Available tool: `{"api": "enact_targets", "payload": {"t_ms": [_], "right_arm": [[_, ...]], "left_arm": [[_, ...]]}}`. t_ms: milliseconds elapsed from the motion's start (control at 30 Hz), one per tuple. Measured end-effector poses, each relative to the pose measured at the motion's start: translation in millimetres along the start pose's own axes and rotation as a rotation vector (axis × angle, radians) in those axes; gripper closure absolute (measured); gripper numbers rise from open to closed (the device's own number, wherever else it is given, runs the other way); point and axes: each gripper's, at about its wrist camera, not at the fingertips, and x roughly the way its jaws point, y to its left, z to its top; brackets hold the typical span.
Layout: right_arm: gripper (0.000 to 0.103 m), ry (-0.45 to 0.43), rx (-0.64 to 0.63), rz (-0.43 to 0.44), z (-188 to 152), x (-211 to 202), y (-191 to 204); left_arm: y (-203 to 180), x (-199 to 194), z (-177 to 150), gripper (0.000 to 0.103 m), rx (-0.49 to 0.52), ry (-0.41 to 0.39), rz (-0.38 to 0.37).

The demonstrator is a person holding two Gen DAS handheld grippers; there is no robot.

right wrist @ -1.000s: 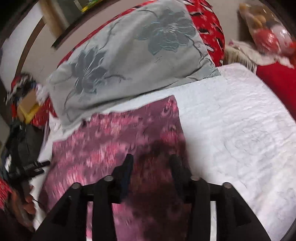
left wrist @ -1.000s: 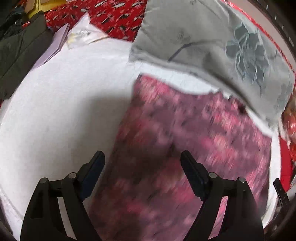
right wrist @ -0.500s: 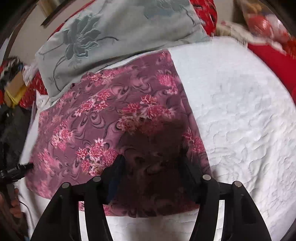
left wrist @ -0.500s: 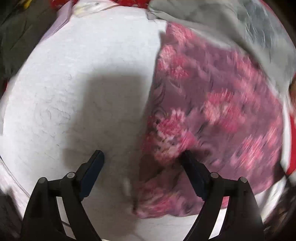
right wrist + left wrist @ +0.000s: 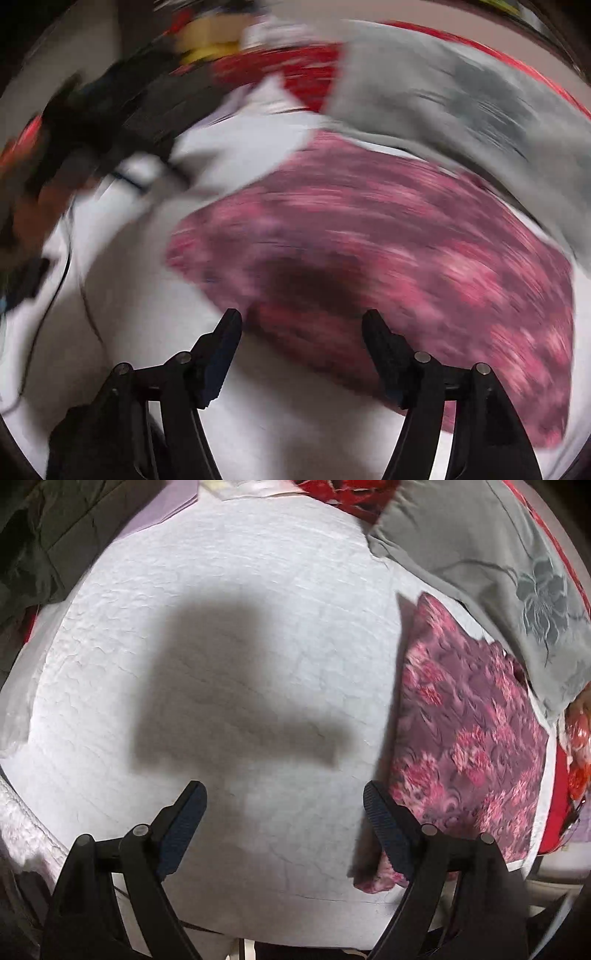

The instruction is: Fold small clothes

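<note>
A white quilted bedspread (image 5: 258,635) covers the bed, its middle bare under a hard-edged shadow, with a grey flowered pillow (image 5: 517,590) lying along the far side at two o'clock and a dark garment (image 5: 44,539) heaped at ten o'clock beyond the quilt's edge. The task's piece, a purple cloth with pink flowers (image 5: 469,738), lies flat on the quilt at three o'clock in the left wrist view, its far edge just beside the pillow and one small corner poking out at five o'clock. The left gripper (image 5: 284,805) hangs over bare quilt with its jaws spread wide and nothing between them; its right finger is just beside the cloth's near edge, though whether it touches cannot be told. The right wrist view is heavily smeared, yet the same cloth (image 5: 406,266) fills it from the centre out to four o'clock. The right gripper (image 5: 301,325) is over the cloth's near edge, its jaws opening, the pads pressing on nothing; the cloth is below them rather than between them. Judging by its neat, straight-sided outline, the cloth looks to be already folded into a compact rectangle and laid down. What remains appears to be either a further fold to make it smaller or moving on to another piece; no second small garment can be picked out clearly.
</note>
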Motion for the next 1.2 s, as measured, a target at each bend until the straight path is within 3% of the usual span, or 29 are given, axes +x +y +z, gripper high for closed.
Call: {"api": "enact_targets", "payload": {"t_ms": [133,200,300,333,367,433,567,800,867,933,1000,1067,1200], "right_arm": [[0.033,0.012,-0.157,-0.010,10.1,33.0,51.2],[0.033,0.012,-0.221,-0.075,14.4,49.2,68.7],[0.036,-0.063,-0.249,-0.142,21.3,58.1,72.4],[0.047,-0.078,-0.242,-0.157,24.6,60.6,72.7],[0.075,-0.092,-0.226,-0.147,29.2,62.4,69.1],[0.092,-0.096,-0.212,-0.157,33.7,62.0,64.5],[0.093,-0.192,-0.122,-0.122,40.7,37.6,37.3],[0.093,-0.236,-0.072,-0.075,43.5,17.4,23.7],[0.093,-0.242,-0.063,-0.063,42.5,13.7,21.8],[0.093,-0.250,-0.045,-0.050,40.3,9.6,18.2],[0.093,-0.260,-0.025,-0.044,35.9,4.8,14.1],[0.094,-0.274,0.003,-0.035,33.0,-2.8,5.6],[0.094,-0.297,0.068,-0.015,27.4,-15.8,-14.0]], "left_arm": [[4.5,2.5,6.4,0.015,-0.012,0.016,-0.030],[1.6,5.7,11.1,0.015,-0.012,0.031,-0.059],[-7.8,14.6,23.6,0.015,-0.011,0.073,-0.154],[-10.3,16.9,26.1,0.015,-0.019,0.090,-0.199],[-14.5,22.7,32.7,0.015,-0.031,0.115,-0.262],[-22.4,30.9,41.3,0.015,-0.045,0.148,-0.333],[-47.7,52.9,60.6,0.015,-0.054,0.211,-0.435],[-101.4,65.4,72.3,0.015,-0.009,0.232,-0.445],[-113.0,64.5,71.8,0.025,0.002,0.231,-0.442],[-125.3,62.0,69.5,0.064,0.038,0.239,-0.420],[-137.3,57.1,65.3,0.081,0.090,0.221,-0.339],[-145.2,47.8,61.6,0.082,0.100,0.194,-0.312],[-157.5,24.7,56.8,0.083,0.081,0.156,-0.338]]}}
